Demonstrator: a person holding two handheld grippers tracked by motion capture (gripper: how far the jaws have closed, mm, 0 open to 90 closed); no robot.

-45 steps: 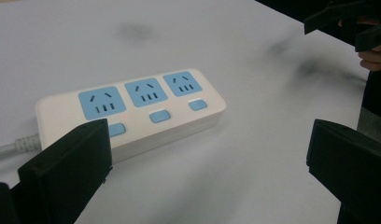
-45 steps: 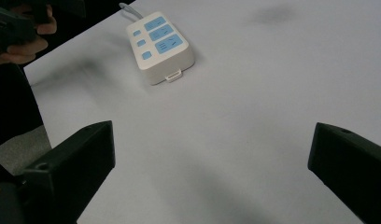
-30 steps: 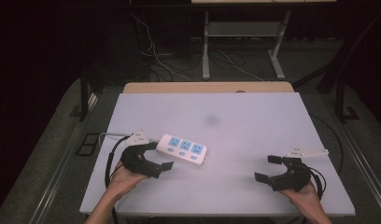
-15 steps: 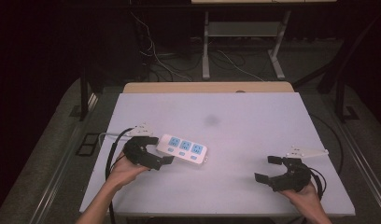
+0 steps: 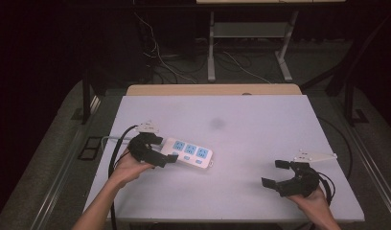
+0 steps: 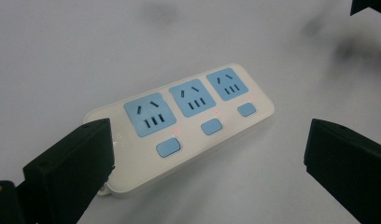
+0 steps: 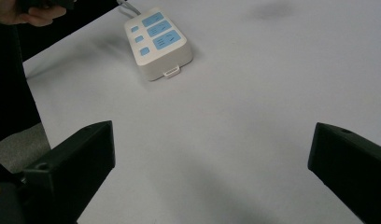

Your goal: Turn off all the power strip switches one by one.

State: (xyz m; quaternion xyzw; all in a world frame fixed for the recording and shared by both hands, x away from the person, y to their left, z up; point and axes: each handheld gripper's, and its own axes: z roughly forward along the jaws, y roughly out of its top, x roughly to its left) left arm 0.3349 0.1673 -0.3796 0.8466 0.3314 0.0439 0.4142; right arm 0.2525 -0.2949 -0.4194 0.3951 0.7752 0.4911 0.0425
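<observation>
Lying between left gripper [image 6: 205, 154] jaws: power strip [image 6: 188, 123]

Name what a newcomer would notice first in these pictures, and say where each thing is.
A white power strip with three blue sockets lies left of centre on the pale table. The left tool, jaws open, sits at the strip's near end. The right tool, also open, rests apart near the front right corner.

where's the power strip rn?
In the high view the power strip lies flat on the white table, left of centre, its near end between the open fingers of the left gripper.
</observation>
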